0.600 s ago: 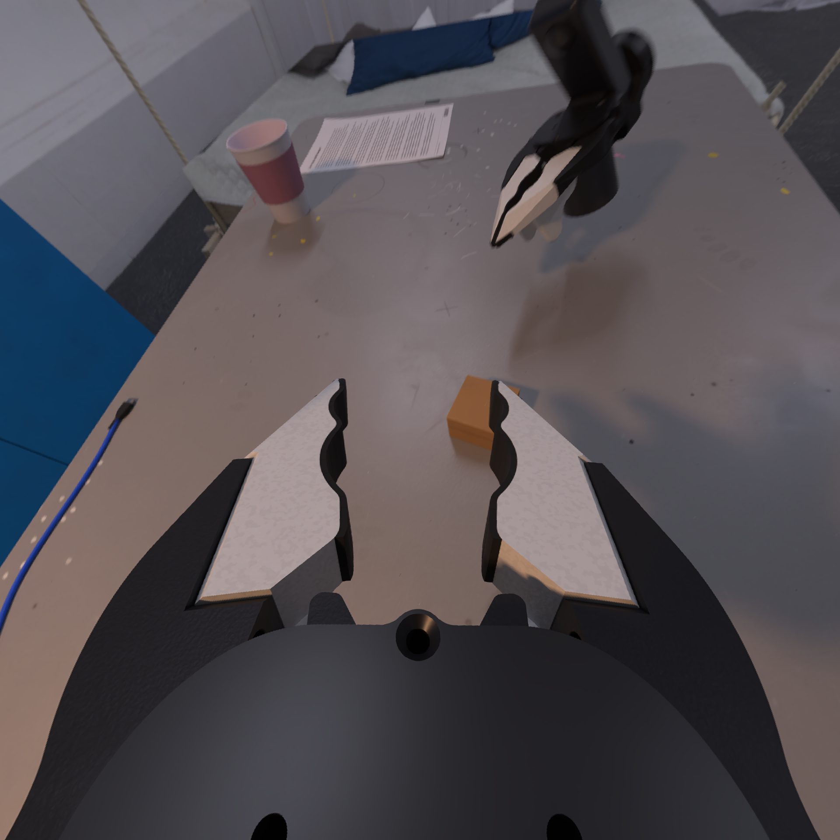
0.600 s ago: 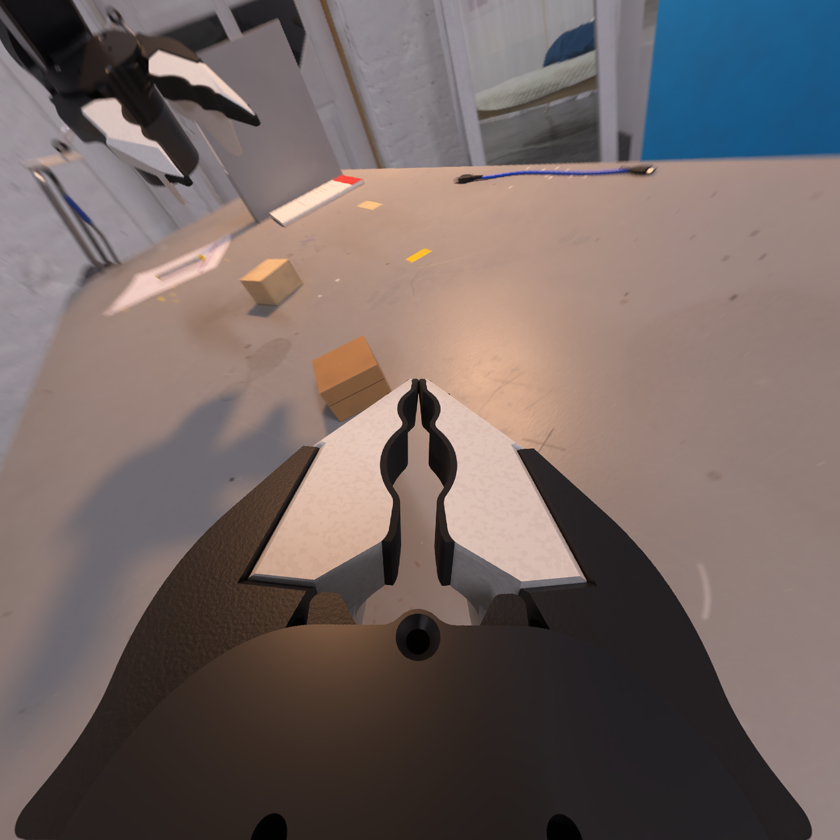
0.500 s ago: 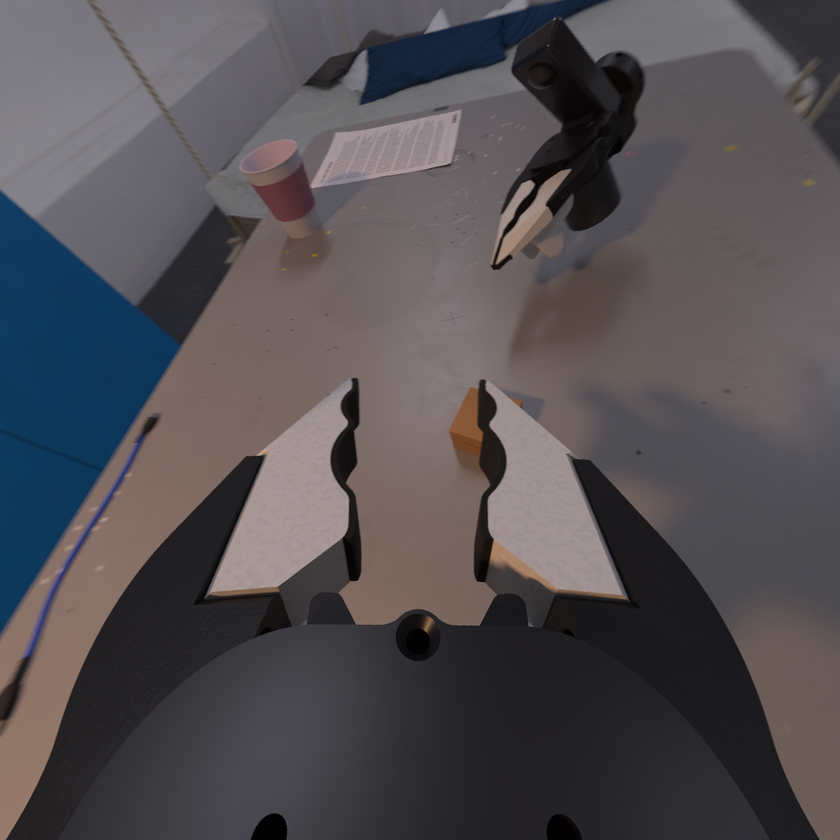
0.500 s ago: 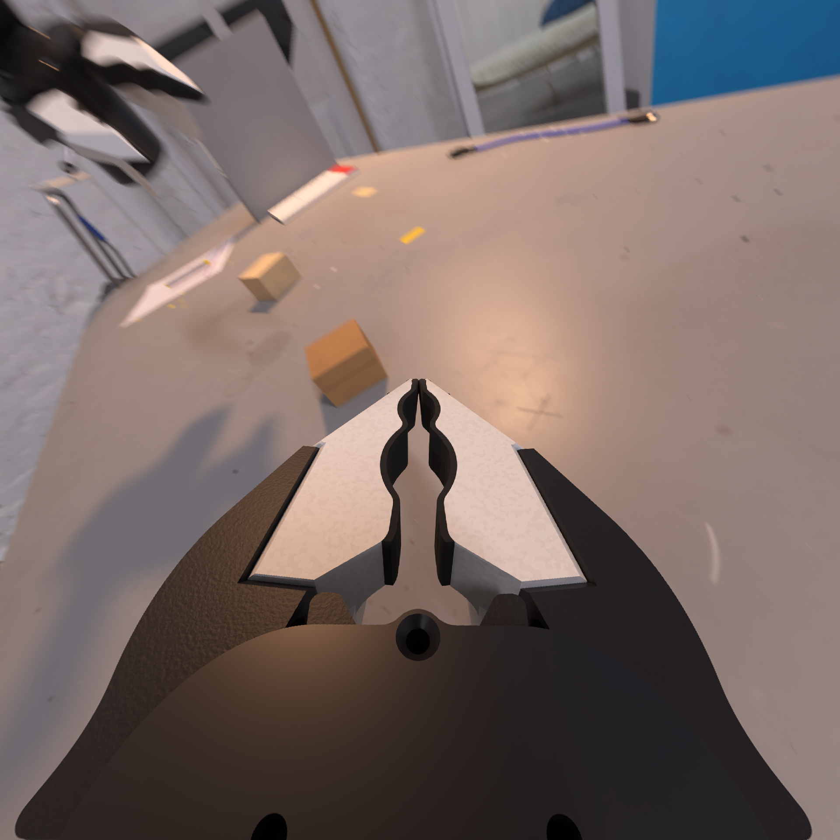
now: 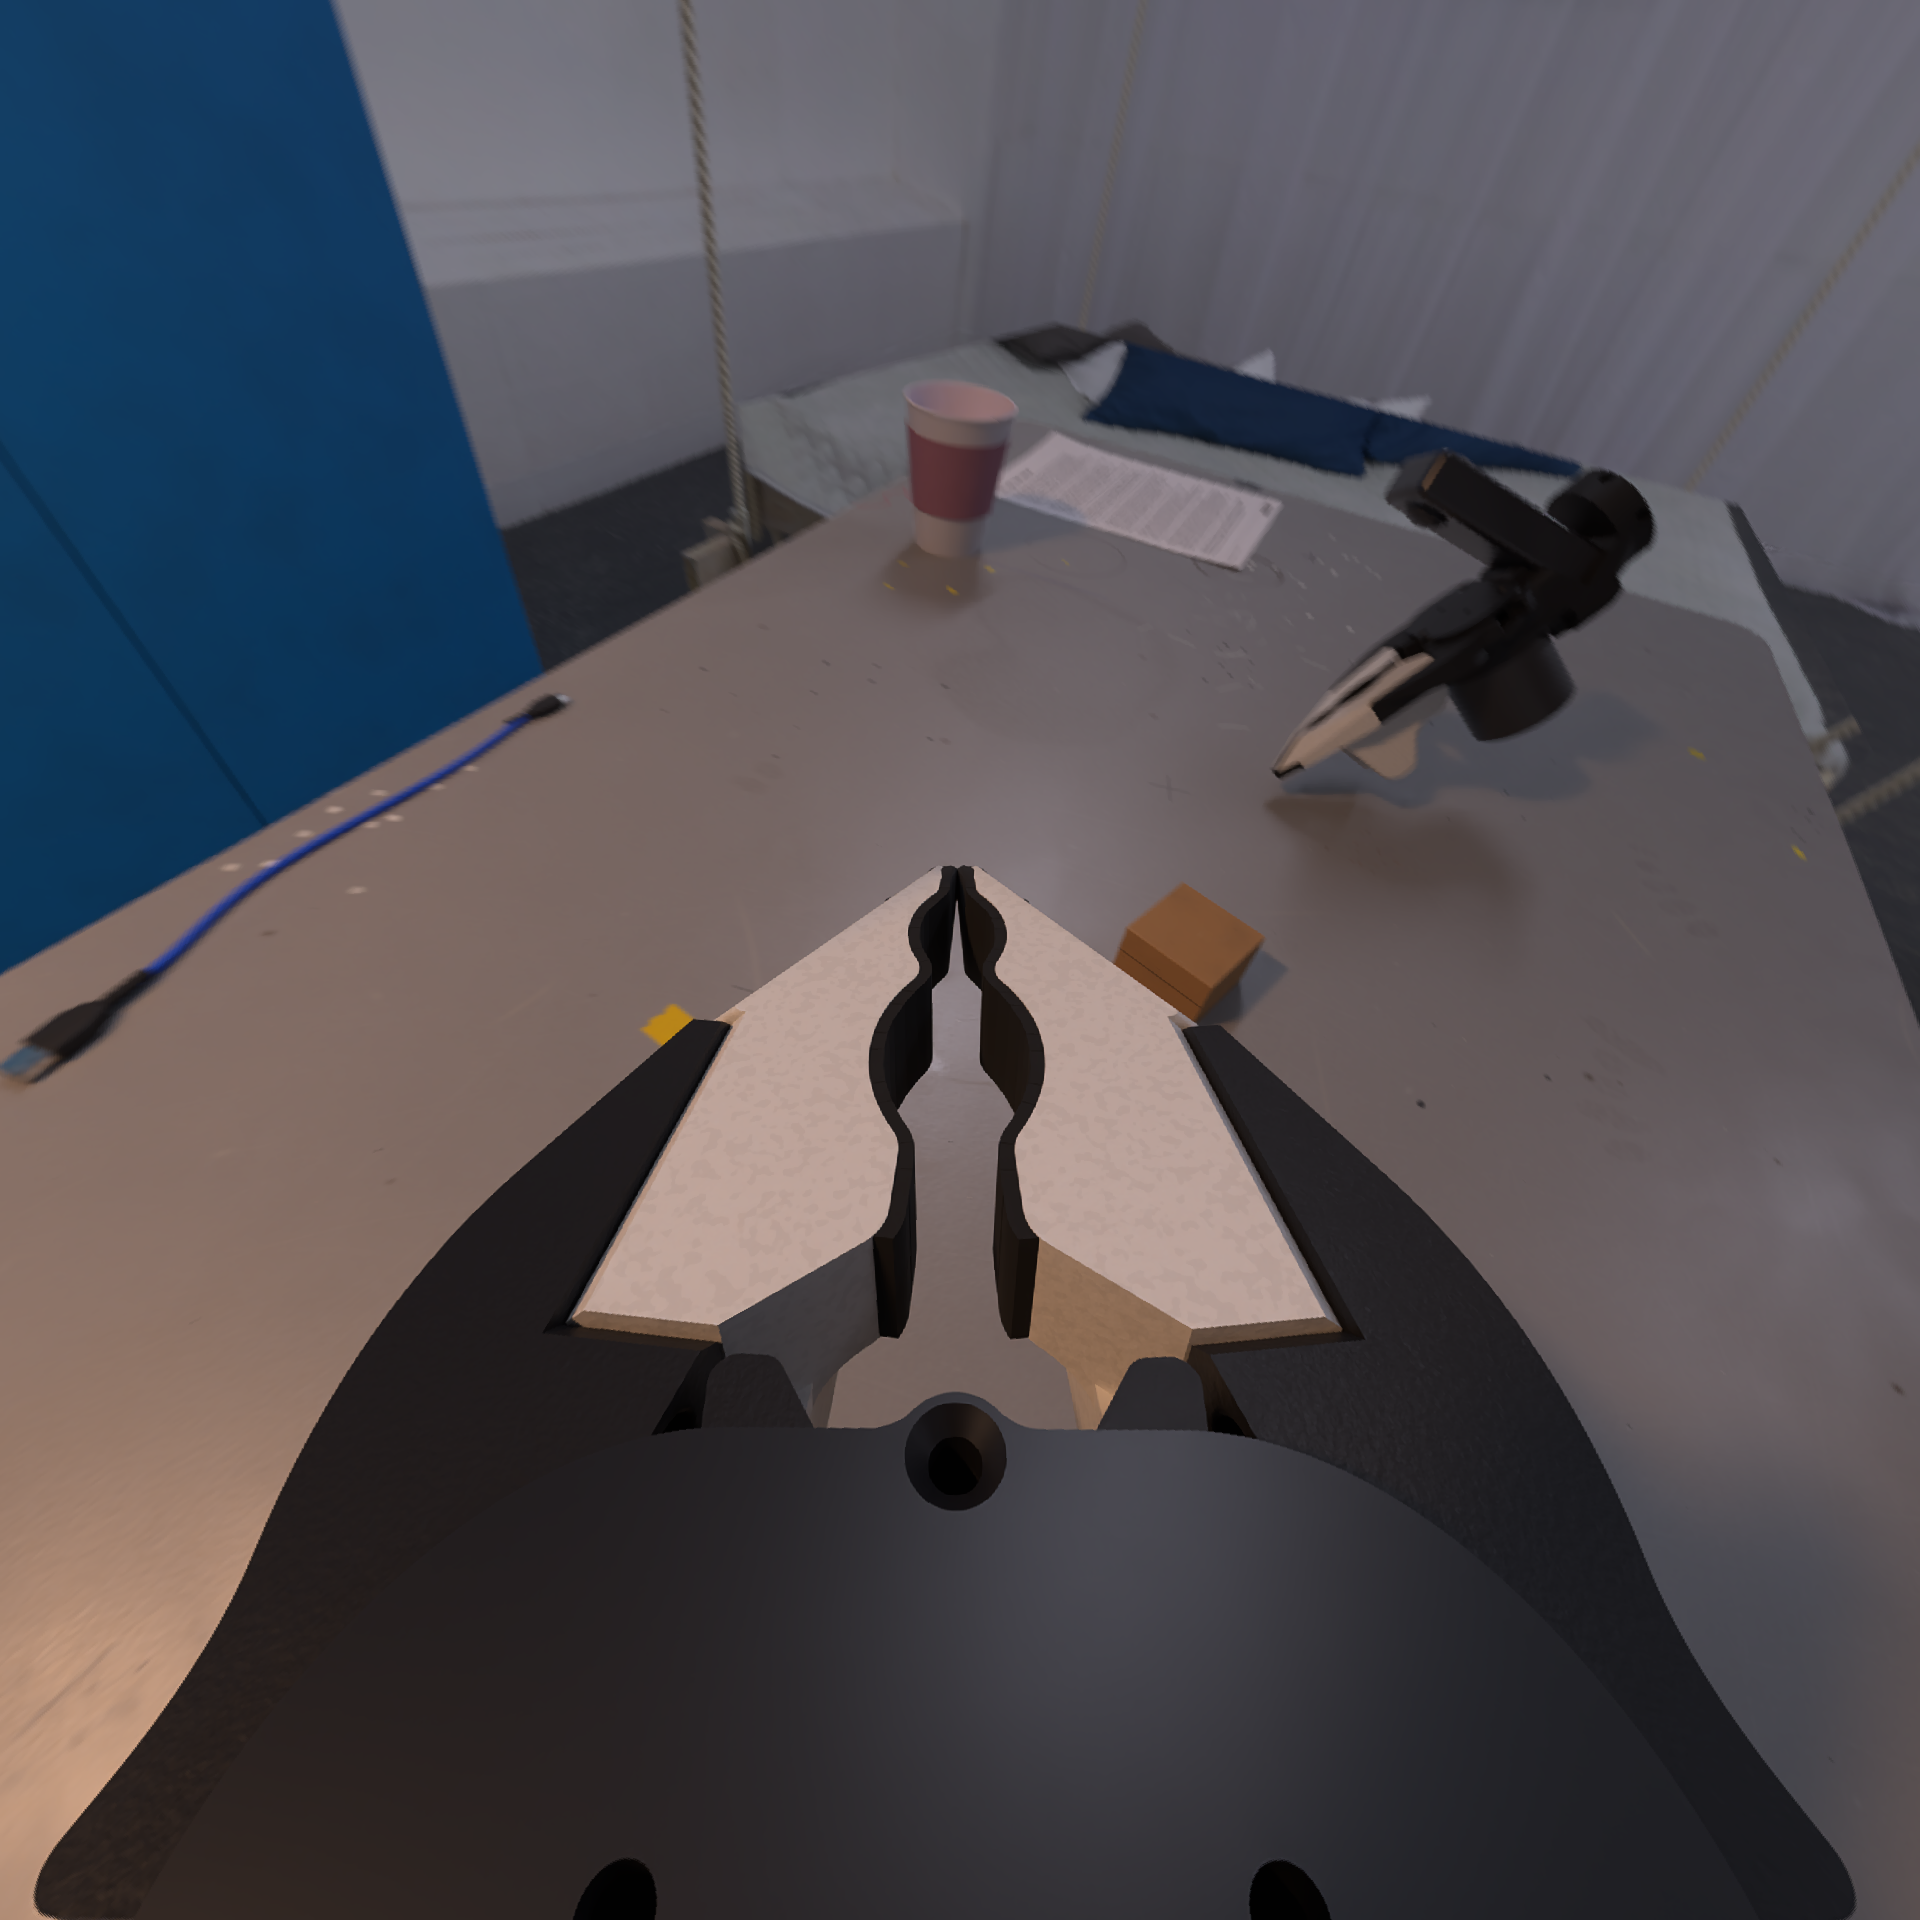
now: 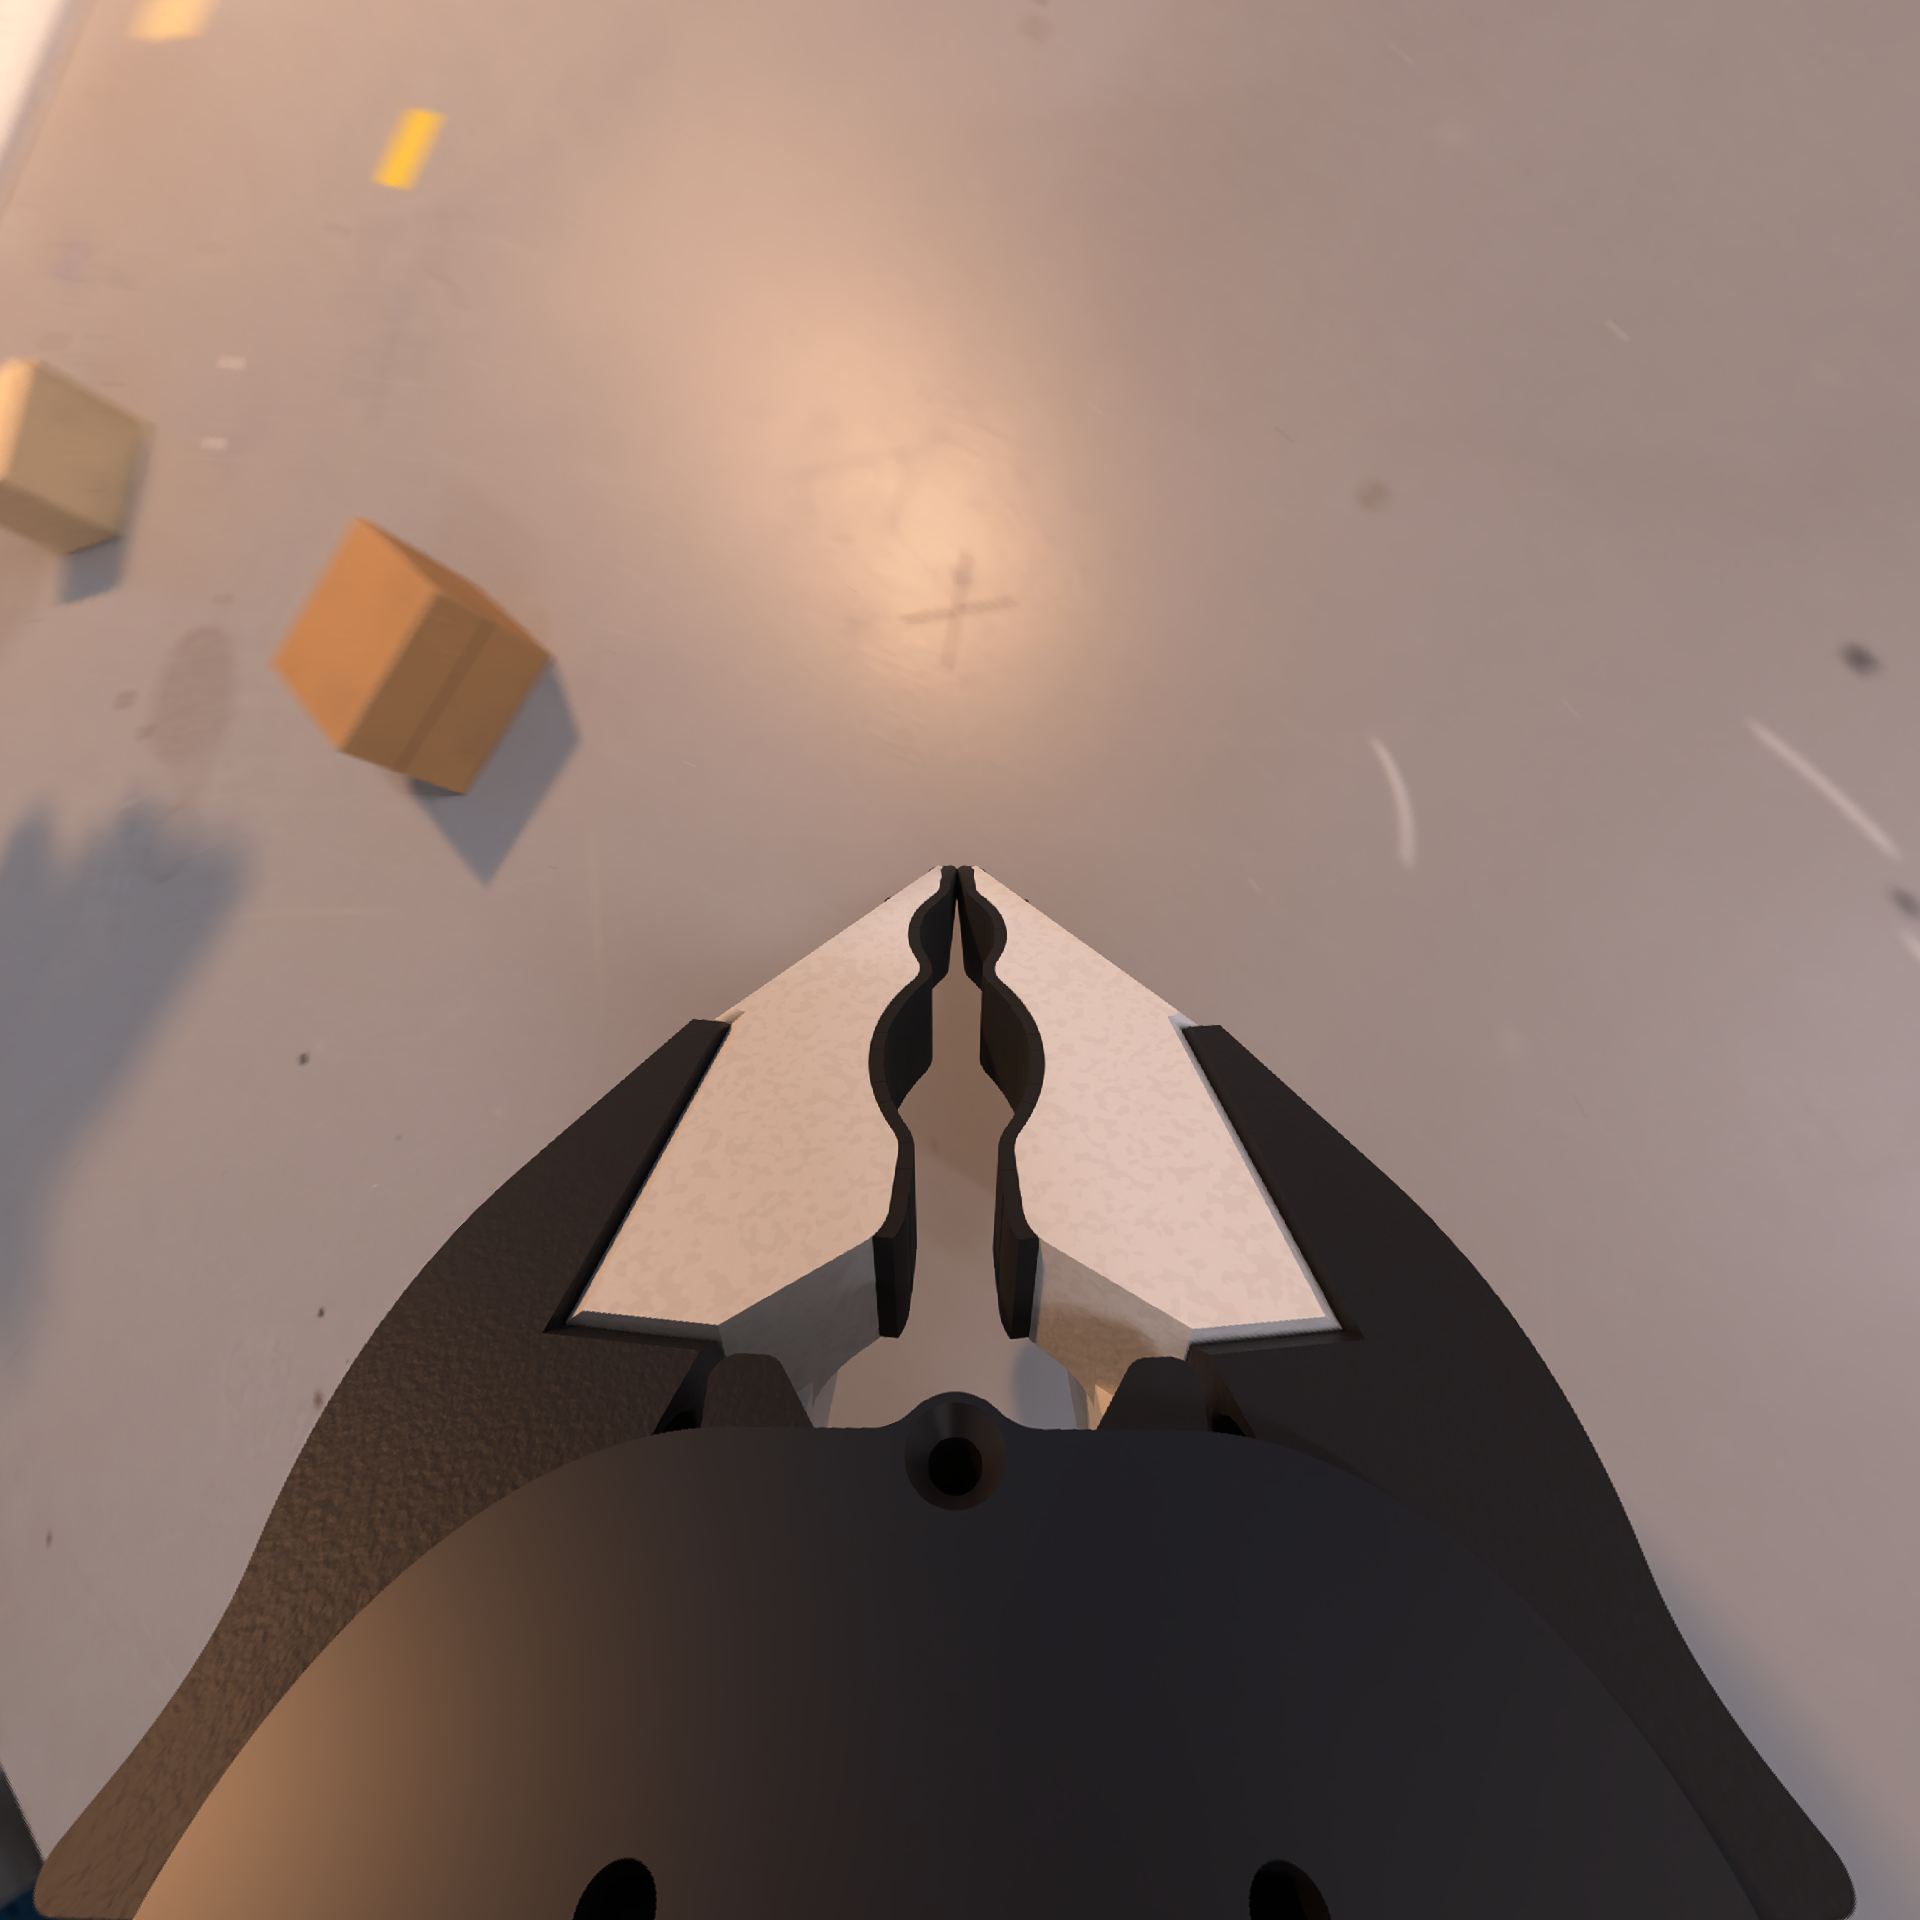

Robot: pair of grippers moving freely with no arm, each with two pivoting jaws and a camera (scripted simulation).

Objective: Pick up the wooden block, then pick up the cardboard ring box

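Observation:
The brown cardboard ring box sits on the grey table, just right of my left gripper's tips and apart from them. My left gripper is shut and empty. In the right wrist view the ring box lies to the upper left. The pale wooden block sits beyond it at the left edge. My right gripper is shut and empty, pointing down at bare table. It also shows in the left wrist view, low over the table at the far right. The wooden block does not show in the left wrist view.
A red paper cup and a printed sheet stand at the far end of the table. A blue cable lies along the left edge. Yellow tape bits lie on the top. A blue panel stands to the left.
My left gripper has gone from open to shut with nothing in it and has turned left, so the ring box now lies right of its tips. My right gripper has tipped down toward the table.

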